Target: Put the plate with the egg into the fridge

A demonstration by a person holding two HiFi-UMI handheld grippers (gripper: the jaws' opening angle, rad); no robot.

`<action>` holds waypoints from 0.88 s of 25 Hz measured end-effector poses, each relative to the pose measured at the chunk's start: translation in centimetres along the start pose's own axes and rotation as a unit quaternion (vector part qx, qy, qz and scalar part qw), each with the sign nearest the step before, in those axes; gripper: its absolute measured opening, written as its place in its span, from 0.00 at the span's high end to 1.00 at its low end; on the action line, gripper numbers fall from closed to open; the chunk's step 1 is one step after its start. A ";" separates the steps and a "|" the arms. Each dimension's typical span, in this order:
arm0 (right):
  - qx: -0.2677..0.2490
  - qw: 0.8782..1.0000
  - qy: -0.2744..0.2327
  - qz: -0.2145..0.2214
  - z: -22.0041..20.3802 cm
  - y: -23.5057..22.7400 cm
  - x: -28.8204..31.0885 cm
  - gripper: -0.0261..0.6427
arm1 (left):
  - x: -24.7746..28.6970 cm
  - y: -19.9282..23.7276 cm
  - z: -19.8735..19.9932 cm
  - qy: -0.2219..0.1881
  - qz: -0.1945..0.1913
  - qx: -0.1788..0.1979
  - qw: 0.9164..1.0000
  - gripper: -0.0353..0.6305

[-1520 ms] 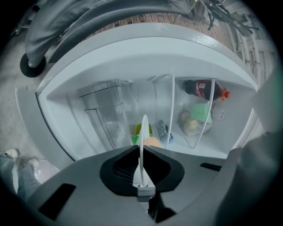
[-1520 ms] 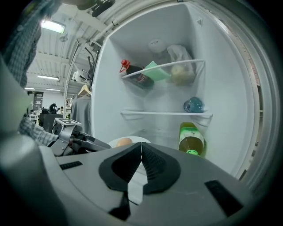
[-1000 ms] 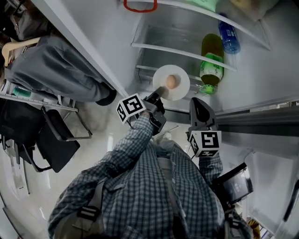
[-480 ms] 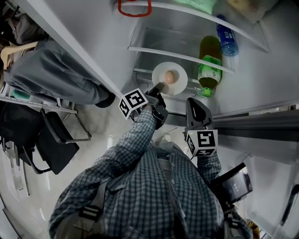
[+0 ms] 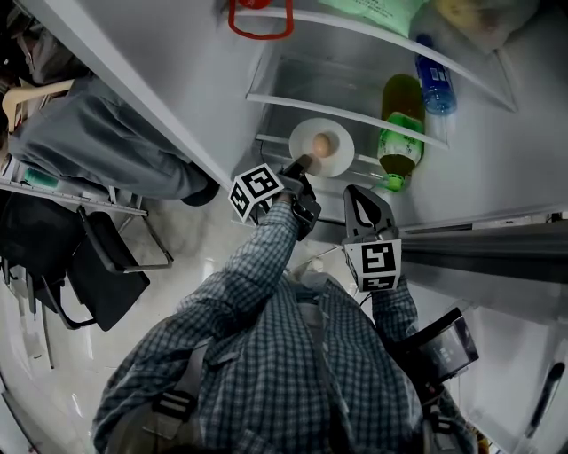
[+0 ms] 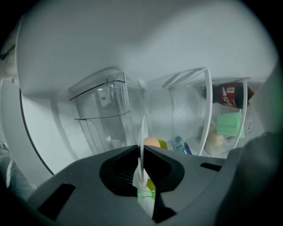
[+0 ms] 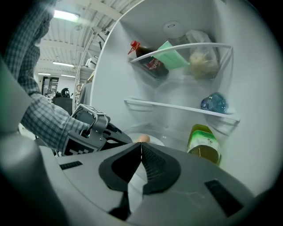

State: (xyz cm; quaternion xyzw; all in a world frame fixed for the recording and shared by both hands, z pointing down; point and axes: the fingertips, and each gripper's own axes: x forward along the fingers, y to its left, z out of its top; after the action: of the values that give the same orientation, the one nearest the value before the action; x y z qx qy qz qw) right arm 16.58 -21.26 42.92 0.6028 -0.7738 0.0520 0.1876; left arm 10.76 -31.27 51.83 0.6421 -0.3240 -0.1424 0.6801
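A white plate [image 5: 335, 156] with a brown egg [image 5: 323, 144] on it hangs level inside the open fridge, just above the lower glass shelf [image 5: 297, 105]. My left gripper [image 5: 303, 165] is shut on the plate's near rim. In the left gripper view the plate [image 6: 142, 132] shows edge-on between the jaws of that gripper [image 6: 141, 152], with the egg [image 6: 152, 142] behind. My right gripper [image 5: 358, 193] stays below and right of the plate, shut on nothing. The right gripper view shows its jaws [image 7: 140, 148] closed, with the egg [image 7: 143, 138] and plate [image 7: 155, 141] ahead.
A green bottle [image 5: 401, 124] stands right of the plate, a blue-capped bottle [image 5: 435, 71] on the shelf above it. A red-handled item [image 5: 260, 18] and bagged food [image 7: 201, 59] sit higher up. A clear door bin [image 6: 104, 110] is at the left gripper's left. A chair [image 5: 106, 266] stands behind.
The plate with the egg has moved a little further into the fridge in my left gripper. My right gripper has shifted slightly left and forward, staying shut.
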 end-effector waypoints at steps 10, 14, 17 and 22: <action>-0.062 0.997 0.033 0.011 -0.5 0.2 2.7 0.95 | 0.9 0.5 0.6 0.003 0.010 -0.008 1.000 0.91; -0.133 0.990 0.049 0.009 -1.1 0.5 3.8 0.95 | 1.0 0.6 0.8 0.002 0.009 -0.016 1.000 0.91; -0.224 0.972 0.072 0.005 -2.2 0.7 4.8 0.95 | 1.2 0.4 0.8 0.003 0.005 -0.018 1.000 0.91; -0.350 0.932 0.093 0.006 -3.5 2.0 5.9 0.95 | 1.2 0.5 0.8 0.003 0.006 -0.021 1.000 0.91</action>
State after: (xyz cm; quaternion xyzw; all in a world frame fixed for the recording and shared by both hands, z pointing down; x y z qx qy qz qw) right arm 14.27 -25.06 48.53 0.4869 -0.7257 -0.1653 0.4571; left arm 11.08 -32.56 52.57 0.6260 -0.3227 -0.1426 0.6954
